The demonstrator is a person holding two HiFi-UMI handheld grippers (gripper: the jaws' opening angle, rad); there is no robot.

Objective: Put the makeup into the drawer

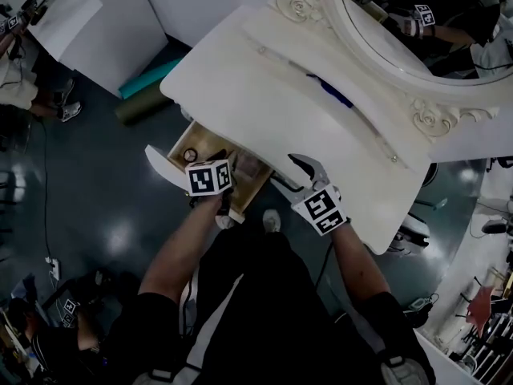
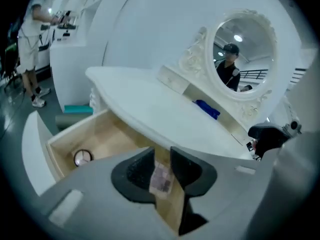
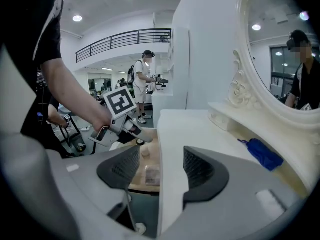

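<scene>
drawer (image 1: 180, 147) open under bench (image 1: 264, 111) front edge, left end. palette (image 2: 161, 180) and round compact (image 2: 82, 157) lie inside. my left claw (image 2: 161, 156) above drawer, jaws apart, empty. right claw (image 3: 161, 166) by front edge, apart, empty. blue item (image 2: 206, 108) at back edge maybe left, i judge.

Wooden drawer (image 2: 107, 134) in front of me is pulled open under the white tabletop (image 2: 150, 109), with a round compact (image 2: 83, 157) and pinkish checkered palette (image 2: 161, 179) lying flat inside.

Left hand-held gripper (image 2: 162, 156), right one (image 3: 161, 158): parted
</scene>
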